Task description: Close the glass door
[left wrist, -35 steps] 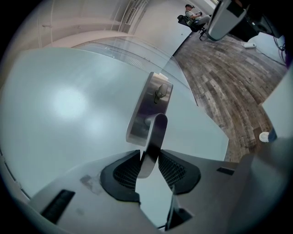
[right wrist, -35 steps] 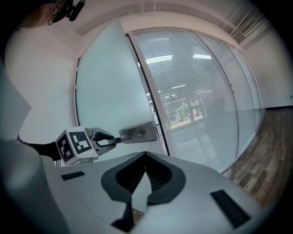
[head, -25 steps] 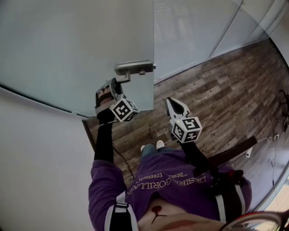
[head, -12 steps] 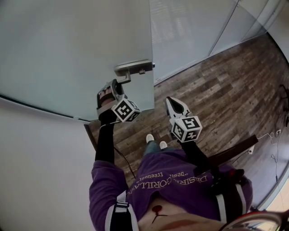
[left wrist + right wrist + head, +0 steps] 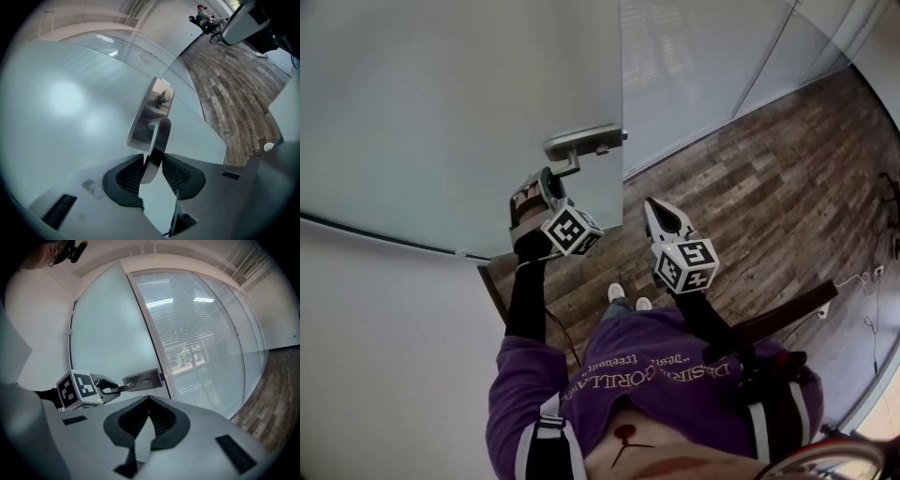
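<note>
Because the left gripper [image 5: 548,178] is clamped on the brushed-steel lever handle [image 5: 568,166], which runs lengthwise into its jaws from the frosted glass door [image 5: 441,103] just ahead, it is nearer than the closed, empty right gripper [image 5: 661,217].

The head view's top edge cuts off the glass door [image 5: 441,112].

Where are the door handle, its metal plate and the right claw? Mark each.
door handle [image 5: 157,143], left gripper view, on the lever's flat face
metal plate [image 5: 146,112], left gripper view, on its brushed face
right claw [image 5: 651,205], head view, at its closed tips
</note>
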`<action>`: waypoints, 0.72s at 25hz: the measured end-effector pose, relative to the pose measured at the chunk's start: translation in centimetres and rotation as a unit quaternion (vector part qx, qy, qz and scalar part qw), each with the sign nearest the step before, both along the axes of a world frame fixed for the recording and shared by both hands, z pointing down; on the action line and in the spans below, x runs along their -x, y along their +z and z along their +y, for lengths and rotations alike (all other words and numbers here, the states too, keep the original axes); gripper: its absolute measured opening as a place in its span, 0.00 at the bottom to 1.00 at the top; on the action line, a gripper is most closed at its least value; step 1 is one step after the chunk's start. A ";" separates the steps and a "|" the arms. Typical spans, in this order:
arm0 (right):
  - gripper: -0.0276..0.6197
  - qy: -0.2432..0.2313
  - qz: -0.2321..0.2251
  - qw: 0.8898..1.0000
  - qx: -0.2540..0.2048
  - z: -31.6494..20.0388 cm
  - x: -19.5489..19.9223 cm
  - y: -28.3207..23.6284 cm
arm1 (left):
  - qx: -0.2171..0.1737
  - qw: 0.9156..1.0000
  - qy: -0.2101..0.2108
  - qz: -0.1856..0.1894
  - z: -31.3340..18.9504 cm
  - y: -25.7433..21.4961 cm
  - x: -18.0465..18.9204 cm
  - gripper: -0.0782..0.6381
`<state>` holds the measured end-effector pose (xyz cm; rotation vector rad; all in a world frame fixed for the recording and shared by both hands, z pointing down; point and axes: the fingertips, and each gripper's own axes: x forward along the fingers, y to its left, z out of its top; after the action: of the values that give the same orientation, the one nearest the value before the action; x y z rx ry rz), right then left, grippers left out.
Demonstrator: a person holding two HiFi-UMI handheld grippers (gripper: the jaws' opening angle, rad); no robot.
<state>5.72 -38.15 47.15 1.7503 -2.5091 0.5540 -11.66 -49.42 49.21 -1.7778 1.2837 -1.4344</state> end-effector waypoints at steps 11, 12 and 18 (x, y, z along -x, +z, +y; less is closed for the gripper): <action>0.04 0.014 0.004 1.000 -0.005 -2.6 0.7 -0.3 | 0.006 1.000 0.019 0.004 -2.0 -0.1 -0.4 0.28; 0.04 0.014 0.006 1.000 -0.007 -2.7 0.8 -0.3 | 0.006 1.000 0.019 0.005 -2.0 -0.1 -0.4 0.28; 0.04 0.026 0.011 1.000 -0.009 -3.4 1.4 -0.2 | 0.023 1.000 0.021 0.001 -2.8 0.1 0.0 0.27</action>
<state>4.33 -41.58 46.98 1.8207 -2.4684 0.5142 -11.63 -52.26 49.26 -1.8252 1.2158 -1.4514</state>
